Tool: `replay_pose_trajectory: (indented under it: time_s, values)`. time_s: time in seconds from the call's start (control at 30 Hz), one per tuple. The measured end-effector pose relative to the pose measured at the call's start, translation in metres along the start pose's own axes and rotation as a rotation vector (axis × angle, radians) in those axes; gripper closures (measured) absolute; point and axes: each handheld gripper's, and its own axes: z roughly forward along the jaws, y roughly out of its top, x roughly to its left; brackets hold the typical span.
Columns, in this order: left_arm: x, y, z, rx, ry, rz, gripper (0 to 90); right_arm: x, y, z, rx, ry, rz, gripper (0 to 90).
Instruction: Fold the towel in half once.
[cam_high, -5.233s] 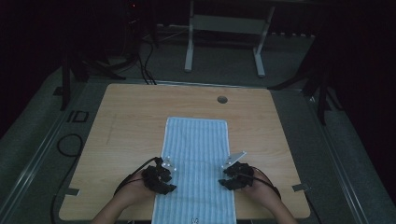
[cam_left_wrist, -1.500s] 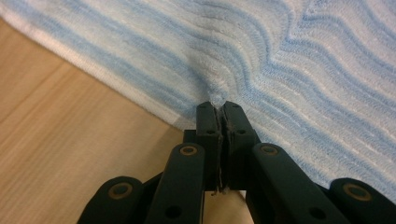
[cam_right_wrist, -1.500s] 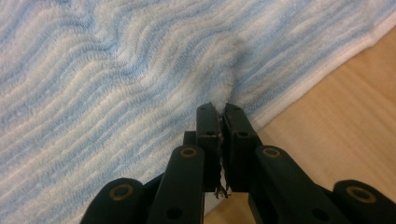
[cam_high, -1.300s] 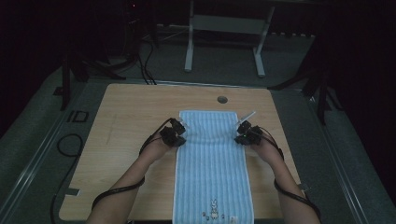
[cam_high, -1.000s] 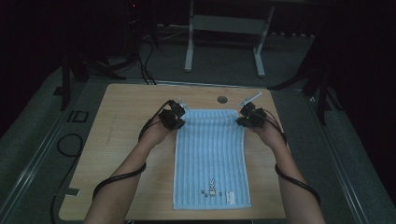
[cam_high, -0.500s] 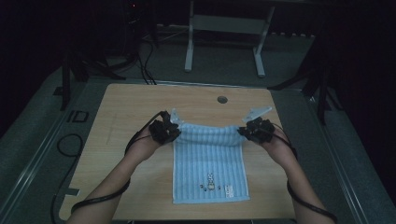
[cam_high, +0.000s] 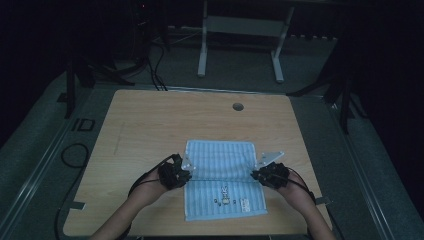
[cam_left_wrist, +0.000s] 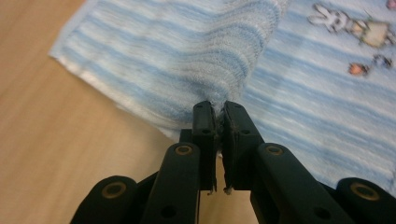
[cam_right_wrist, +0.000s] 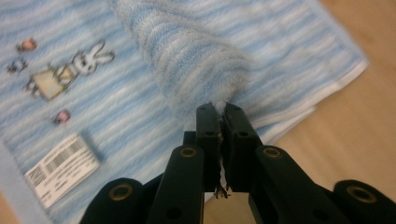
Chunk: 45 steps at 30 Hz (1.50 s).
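A light blue striped towel (cam_high: 220, 165) lies on the wooden table (cam_high: 150, 125), its far part folded back over the near part. My left gripper (cam_high: 186, 172) is shut on the left end of the folded-over edge, and the cloth (cam_left_wrist: 224, 60) bunches up from its tips (cam_left_wrist: 216, 109). Its jaws have just eased open slightly, with the cloth still pinched between them. My right gripper (cam_high: 256, 175) is shut on the right end, where the towel (cam_right_wrist: 187, 60) rises from its tips (cam_right_wrist: 217, 109). A rabbit print (cam_right_wrist: 70, 70) and a barcode label (cam_right_wrist: 60, 161) show on the lower layer.
A round cable hole (cam_high: 238, 106) sits near the table's far edge. Behind the table stands a white desk frame (cam_high: 240, 30), and cables (cam_high: 150, 65) lie on the dark floor. Bare wood surrounds the towel on the left, right and far sides.
Both grippers have come toward the near edge and lower, drawing the towel's far edge back over its near half. The towel now looks much shorter.
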Motion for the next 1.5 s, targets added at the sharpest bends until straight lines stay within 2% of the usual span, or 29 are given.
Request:
replay_pose_trajectory:
  time_s: [0.07,0.17,0.23,0.3,0.37,0.4,0.47,0.53,0.6,0.67,0.7,0.8,0.87,0.93,0.97,1.0,1.03,1.13,1.17,1.2,1.23,1.43,1.5]
  values:
    - [-0.006,-0.003,0.002,0.006,-0.001,0.008,83.2,0.005,-0.006,-0.003,-0.011,0.01,0.018,85.6]
    - [-0.012,-0.007,0.009,0.03,-0.01,0.027,79.8,0.011,-0.013,-0.004,-0.001,0.025,0.019,84.1]
    - [-0.014,-0.011,0.014,0.044,-0.025,0.014,77.4,0.015,-0.018,-0.003,0.006,0.036,0.021,81.5]
    - [-0.016,-0.015,0.019,0.06,-0.026,0.01,70.8,0.018,-0.023,-0.001,0.02,0.039,0.024,75.9]
    - [-0.017,-0.016,0.02,0.057,-0.026,0.003,68.7,0.02,-0.025,-0.001,0.024,0.039,0.02,75.5]
    - [-0.015,-0.018,0.02,0.044,-0.038,-0.03,68.7,0.021,-0.026,0.0,0.025,0.037,0.015,74.5]
    - [-0.013,-0.02,0.02,0.038,-0.052,-0.043,67.3,0.023,-0.034,0.006,0.04,0.043,0.027,73.3]
    - [-0.013,-0.02,0.019,0.041,-0.07,-0.048,67.2,0.02,-0.035,0.005,0.027,0.058,0.056,72.0]
    - [-0.013,-0.02,0.017,0.046,-0.114,-0.049,64.8,0.02,-0.034,0.0,0.029,0.059,0.049,67.7]
    - [-0.012,-0.019,0.013,0.048,-0.126,-0.065,62.7,0.02,-0.03,-0.008,0.022,0.057,0.04,65.8]
    - [-0.009,-0.017,0.009,0.056,-0.125,-0.072,58.6,0.018,-0.027,-0.013,0.012,0.052,0.034,64.5]
    - [0.008,-0.008,-0.004,0.037,-0.085,-0.103,58.4,0.003,-0.015,-0.027,-0.014,0.018,0.034,63.7]
    - [0.023,0.0,-0.01,0.025,-0.071,-0.11,53.4,-0.008,-0.008,-0.032,-0.023,0.002,0.048,63.8]
    - [0.039,0.009,-0.011,0.037,-0.046,-0.119,51.8,-0.023,0.001,-0.032,-0.019,-0.019,0.058,63.8]
    - [0.039,0.009,-0.011,0.037,-0.046,-0.119,51.3,-0.023,0.001,-0.032,-0.019,-0.019,0.058,63.8]
    - [0.058,0.02,-0.008,0.045,-0.037,-0.142,51.3,-0.031,0.005,-0.03,-0.014,-0.027,0.072,64.1]
    - [0.065,0.024,-0.006,0.045,-0.032,-0.154,51.3,-0.05,0.016,-0.022,-0.008,-0.042,0.094,64.2]
    - [0.083,0.034,0.004,0.053,-0.02,-0.188,47.6,-0.067,0.028,-0.009,0.022,-0.046,0.123,63.4]
    - [0.083,0.034,0.004,0.053,-0.02,-0.188,47.4,-0.067,0.028,-0.009,0.022,-0.046,0.123,63.4]
    - [0.094,0.041,0.013,0.049,-0.021,-0.216,47.4,-0.071,0.03,-0.005,0.028,-0.049,0.126,62.1]
    - [0.098,0.043,0.016,0.057,-0.02,-0.228,45.6,-0.08,0.036,0.004,0.05,-0.039,0.146,59.1]
    - [0.112,0.052,0.048,0.117,-0.01,-0.248,42.9,-0.098,0.046,0.026,0.097,-0.023,0.204,55.0]
    - [0.116,0.053,0.056,0.12,-0.01,-0.266,42.9,-0.104,0.047,0.034,0.114,-0.013,0.226,53.2]
